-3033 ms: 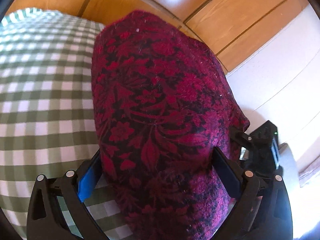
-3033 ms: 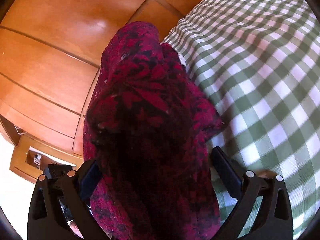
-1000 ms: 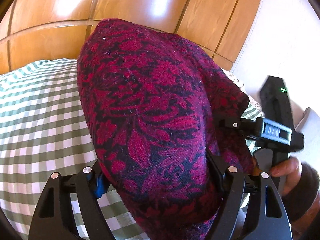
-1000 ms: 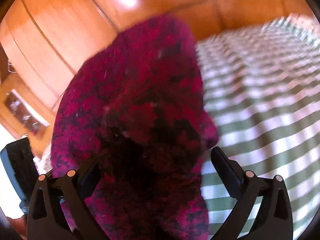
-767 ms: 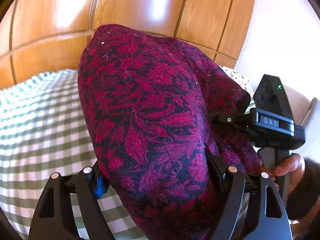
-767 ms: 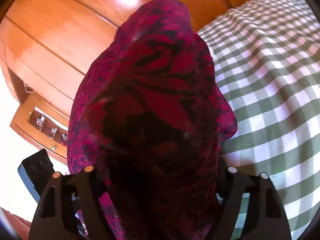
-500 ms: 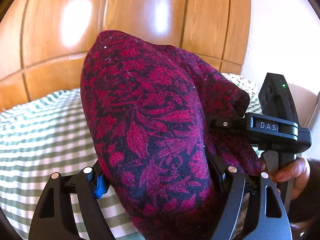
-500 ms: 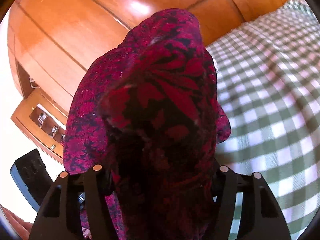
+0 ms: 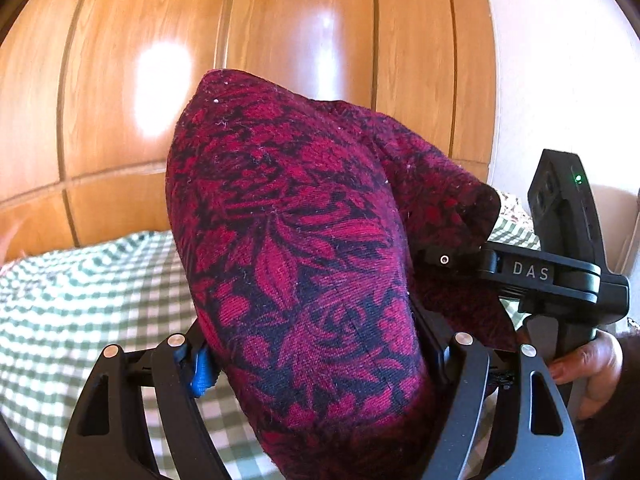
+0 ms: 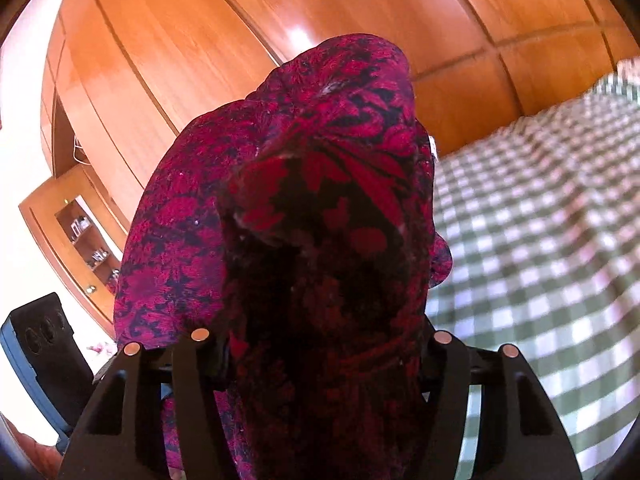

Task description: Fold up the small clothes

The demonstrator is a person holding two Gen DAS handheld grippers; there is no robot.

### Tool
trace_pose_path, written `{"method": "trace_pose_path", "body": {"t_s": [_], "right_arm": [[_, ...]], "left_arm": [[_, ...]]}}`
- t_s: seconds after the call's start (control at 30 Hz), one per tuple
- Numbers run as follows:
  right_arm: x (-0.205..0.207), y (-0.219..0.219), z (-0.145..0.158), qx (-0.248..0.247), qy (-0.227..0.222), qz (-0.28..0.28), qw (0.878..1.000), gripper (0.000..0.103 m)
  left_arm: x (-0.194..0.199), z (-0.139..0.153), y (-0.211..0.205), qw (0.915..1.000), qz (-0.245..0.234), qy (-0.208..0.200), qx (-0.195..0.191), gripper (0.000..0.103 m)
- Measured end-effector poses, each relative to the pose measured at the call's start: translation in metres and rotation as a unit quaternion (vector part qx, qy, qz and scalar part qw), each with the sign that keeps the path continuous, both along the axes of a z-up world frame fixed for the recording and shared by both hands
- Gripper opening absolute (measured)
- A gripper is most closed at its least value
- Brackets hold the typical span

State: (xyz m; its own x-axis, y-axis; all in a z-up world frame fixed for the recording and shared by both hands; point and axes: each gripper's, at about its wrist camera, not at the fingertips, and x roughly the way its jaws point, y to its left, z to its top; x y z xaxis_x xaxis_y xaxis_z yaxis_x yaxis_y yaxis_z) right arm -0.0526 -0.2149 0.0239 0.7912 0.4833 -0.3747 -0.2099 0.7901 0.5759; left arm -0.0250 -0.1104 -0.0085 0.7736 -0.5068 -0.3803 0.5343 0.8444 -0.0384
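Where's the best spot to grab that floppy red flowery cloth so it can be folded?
By its edge, one gripper at each end, which is how it is held: the left gripper and the right gripper are each shut on bunched fabric of the red floral garment. It is limp and drapes over the fingers, so pinching a thin edge from the side and spreading it above the checked bedcover looks best.

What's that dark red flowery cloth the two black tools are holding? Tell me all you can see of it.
The red cloth looks like a soft knitted or woven garment, crimson with a black leaf and flower pattern and bits of pale lint. It is bunched and draped over both tools, held up above the green checked bedspread. The left gripper and right gripper each have their jaws closed on it. Its full shape is hidden.
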Motion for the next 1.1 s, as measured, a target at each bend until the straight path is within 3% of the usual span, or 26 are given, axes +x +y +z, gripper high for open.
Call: {"method": "trace_pose_path", "body": {"t_s": [0.17, 0.33, 0.5, 0.57, 0.63, 0.7, 0.8, 0.93, 1.1], "right_arm": [[0.020, 0.004, 0.003, 0.003, -0.011, -0.008, 1.000, 0.060], [0.062, 0.014, -0.004, -0.021, -0.018, -0.001, 1.000, 0.058], [0.097, 0.026, -0.025, -0.054, 0.023, -0.008, 0.998, 0.059], [0.112, 0.026, -0.039, -0.051, 0.066, -0.009, 0.996, 0.064], [0.117, 0.021, -0.047, -0.026, 0.082, -0.007, 0.996, 0.080], [0.114, 0.017, -0.050, -0.018, 0.085, -0.014, 0.996, 0.092], [0.100, 0.007, -0.049, 0.006, 0.057, -0.026, 0.998, 0.094], [0.081, -0.009, -0.050, 0.025, 0.044, -0.063, 0.997, 0.097], [0.063, -0.013, -0.046, -0.012, 0.046, -0.123, 0.991, 0.099]], "left_arm": [[0.021, 0.008, -0.006, 0.9998, 0.007, -0.017, 0.012, 0.077], [0.061, 0.003, 0.000, 0.9994, 0.031, -0.005, 0.014, 0.077], [0.105, -0.024, 0.005, 0.9972, 0.054, 0.051, 0.010, 0.077], [0.124, -0.034, 0.010, 0.9930, 0.066, 0.098, 0.002, 0.079], [0.136, -0.043, 0.025, 0.9866, 0.071, 0.142, -0.039, 0.086], [0.141, -0.051, 0.036, 0.9807, 0.070, 0.168, -0.070, 0.090], [0.138, -0.055, 0.047, 0.9761, 0.070, 0.184, -0.093, 0.090], [0.128, -0.054, 0.057, 0.9747, 0.076, 0.179, -0.110, 0.090], [0.108, -0.049, 0.067, 0.9762, 0.112, 0.149, -0.112, 0.093]]}}
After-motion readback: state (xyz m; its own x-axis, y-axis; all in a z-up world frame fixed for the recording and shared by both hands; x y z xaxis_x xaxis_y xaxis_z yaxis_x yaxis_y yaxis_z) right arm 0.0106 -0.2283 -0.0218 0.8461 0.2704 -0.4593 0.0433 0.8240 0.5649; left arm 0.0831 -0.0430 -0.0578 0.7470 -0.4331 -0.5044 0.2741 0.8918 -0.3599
